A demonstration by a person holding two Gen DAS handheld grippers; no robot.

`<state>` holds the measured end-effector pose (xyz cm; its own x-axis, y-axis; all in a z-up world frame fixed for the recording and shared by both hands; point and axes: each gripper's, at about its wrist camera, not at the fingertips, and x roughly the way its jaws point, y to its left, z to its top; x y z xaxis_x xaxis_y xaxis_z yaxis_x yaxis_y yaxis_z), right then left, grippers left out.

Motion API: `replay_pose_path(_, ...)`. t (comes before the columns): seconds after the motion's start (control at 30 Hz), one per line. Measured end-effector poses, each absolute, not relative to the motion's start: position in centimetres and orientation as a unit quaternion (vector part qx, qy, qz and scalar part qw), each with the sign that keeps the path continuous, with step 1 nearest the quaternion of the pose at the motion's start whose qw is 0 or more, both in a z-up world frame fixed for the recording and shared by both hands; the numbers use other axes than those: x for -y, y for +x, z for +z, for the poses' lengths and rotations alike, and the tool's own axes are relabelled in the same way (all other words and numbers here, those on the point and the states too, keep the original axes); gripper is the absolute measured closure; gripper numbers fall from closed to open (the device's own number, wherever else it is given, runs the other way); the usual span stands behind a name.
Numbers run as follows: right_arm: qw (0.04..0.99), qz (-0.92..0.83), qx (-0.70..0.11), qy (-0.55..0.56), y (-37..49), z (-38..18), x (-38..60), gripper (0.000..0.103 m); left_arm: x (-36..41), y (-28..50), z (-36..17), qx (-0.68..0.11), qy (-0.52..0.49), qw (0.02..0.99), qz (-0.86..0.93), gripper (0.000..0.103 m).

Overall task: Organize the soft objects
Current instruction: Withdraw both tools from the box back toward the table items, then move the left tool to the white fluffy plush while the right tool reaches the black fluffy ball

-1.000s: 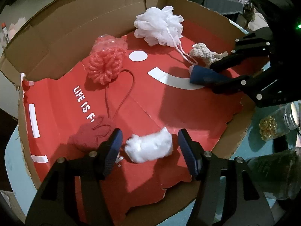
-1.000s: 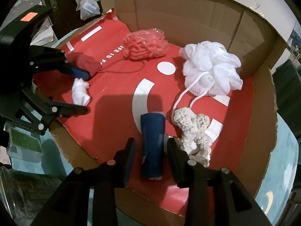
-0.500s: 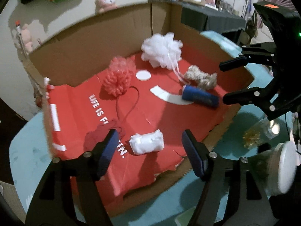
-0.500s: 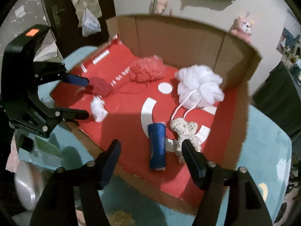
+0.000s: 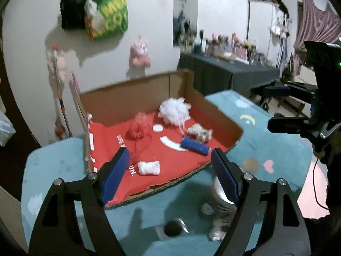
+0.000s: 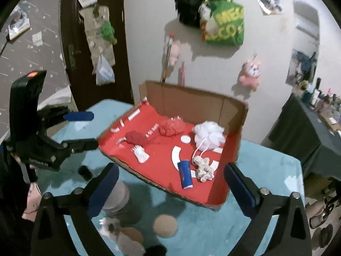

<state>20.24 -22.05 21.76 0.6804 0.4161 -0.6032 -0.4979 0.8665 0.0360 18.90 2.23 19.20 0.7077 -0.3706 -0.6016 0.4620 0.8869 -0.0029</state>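
Left wrist view: both hand-held grippers wide apart, gripping nothing.

Ahead of left hand-held gripper (image 5: 170, 176), inside cardboard box (image 5: 136, 93): one blue roll (image 5: 195, 146) lying along left-right; one white roll (image 5: 148, 167); two puffs, one knitted lump. Right hand-held gripper (image 6: 171, 188) likewise spread.

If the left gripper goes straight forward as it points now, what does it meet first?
Probably the small white bundle on the red floor of the cardboard box; it lies between the open left gripper fingers. Depth is unclear.
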Motion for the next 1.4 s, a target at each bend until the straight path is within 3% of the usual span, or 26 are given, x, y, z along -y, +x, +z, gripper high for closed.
replay_pose_path(0.17, 0.933, 0.239, -0.265, -0.048, 15.3, 23.1, 22.8, 0.0, -1.8, 13.9, 20.4, -0.259, 0.073, 0.942, -0.203, 0.024)
replay_pose_path(0.27, 0.942, 0.232, -0.238, -0.042, 12.3, 23.3, 23.2, 0.0, -1.7, 11.2, 20.6, -0.235, 0.061, 0.951, -0.19, 0.009)
replay_pose_path(0.73, 0.987, 0.089, -0.12, -0.052, 0.6, 18.2, 23.3, 0.0, -1.3, 1.7, 17.0, -0.162, 0.003, 0.978, -0.128, 0.009)
replay_pose_path(0.8, 0.989, 0.085, -0.115, -0.041, 0.1, 17.4, 23.4, 0.0, -1.2, 1.0, 16.4, -0.156, 0.003, 0.981, -0.119, 0.004)
replay_pose_path(1.0, 0.992, 0.074, -0.102, -0.02, -0.7, 14.3, 23.2, 0.0, -0.9, -0.5, 13.9, -0.156, -0.005, 0.983, -0.101, 0.004)
replay_pose_path(1.4, 0.981, 0.07, -0.181, 0.028, 1.6, 8.1, 23.7, 0.0, -0.8, 0.8, 8.2, -0.226, -0.024, 0.97, -0.083, 0.004)
